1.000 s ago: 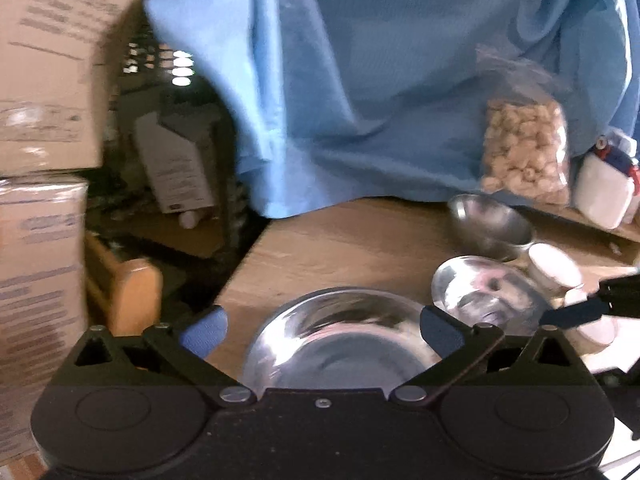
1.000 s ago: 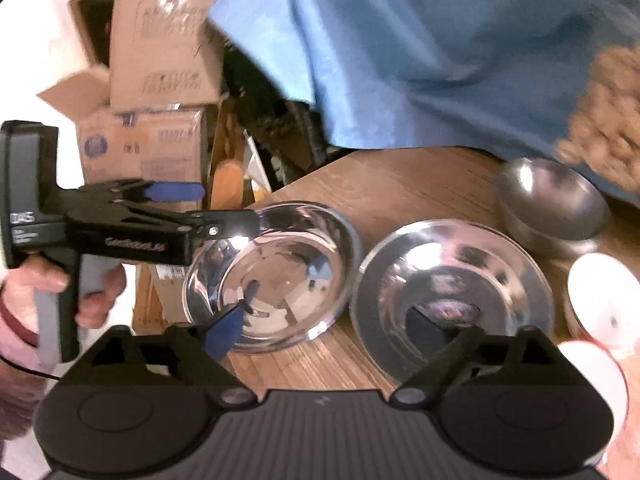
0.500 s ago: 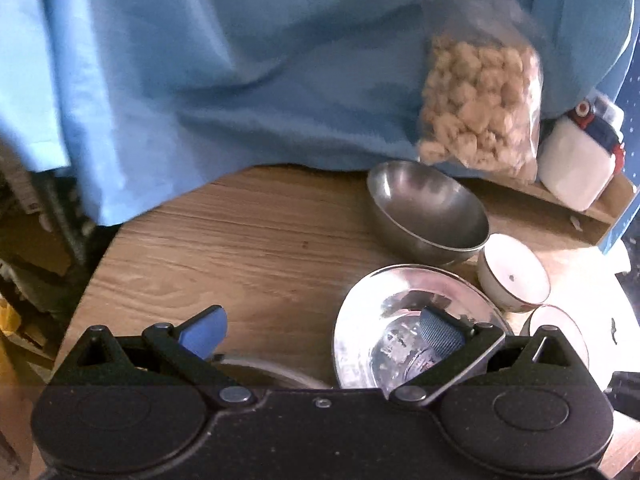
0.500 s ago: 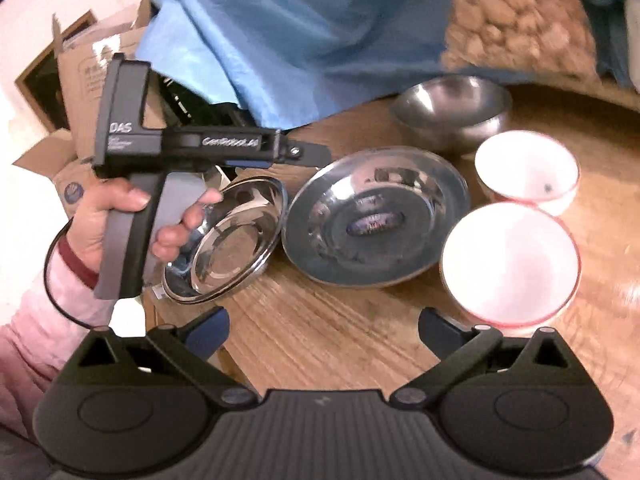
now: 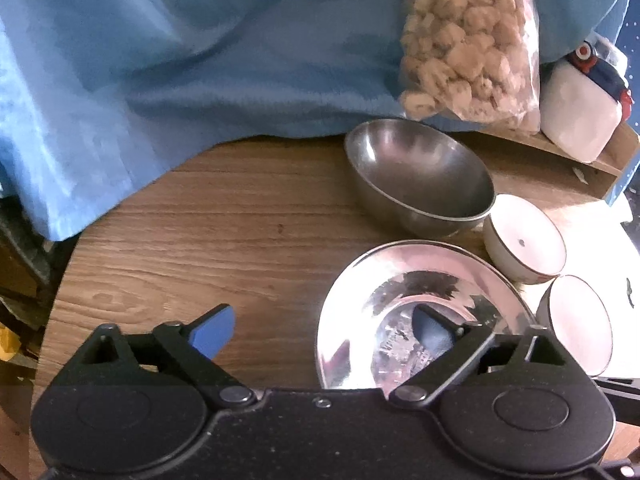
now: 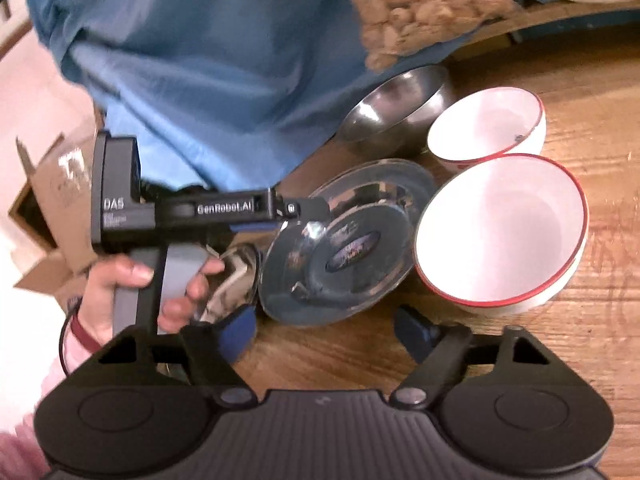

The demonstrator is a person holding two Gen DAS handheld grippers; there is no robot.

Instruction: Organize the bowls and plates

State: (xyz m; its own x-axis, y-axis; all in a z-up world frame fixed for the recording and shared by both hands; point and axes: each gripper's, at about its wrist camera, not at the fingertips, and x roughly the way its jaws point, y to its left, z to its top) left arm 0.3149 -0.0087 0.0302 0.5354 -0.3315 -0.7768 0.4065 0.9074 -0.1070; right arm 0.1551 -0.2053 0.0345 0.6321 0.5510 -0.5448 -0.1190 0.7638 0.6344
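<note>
The left gripper [image 5: 322, 326] no longer frames the shiny steel dish that sat between its fingers a second ago; that dish [image 6: 230, 284] now shows only in the right wrist view, behind the person's hand [image 6: 132, 284]. Instead its right finger hangs over the flat steel plate [image 5: 360, 304], its left finger over bare wooden table [image 5: 224, 232], and its jaws are closing with nothing pressed between them. The right gripper [image 6: 326, 328] has rolled and dropped toward the table, so the large red-rimmed white bowl [image 6: 500, 232] fills its view; its jaws are closing too, nothing between them.
</note>
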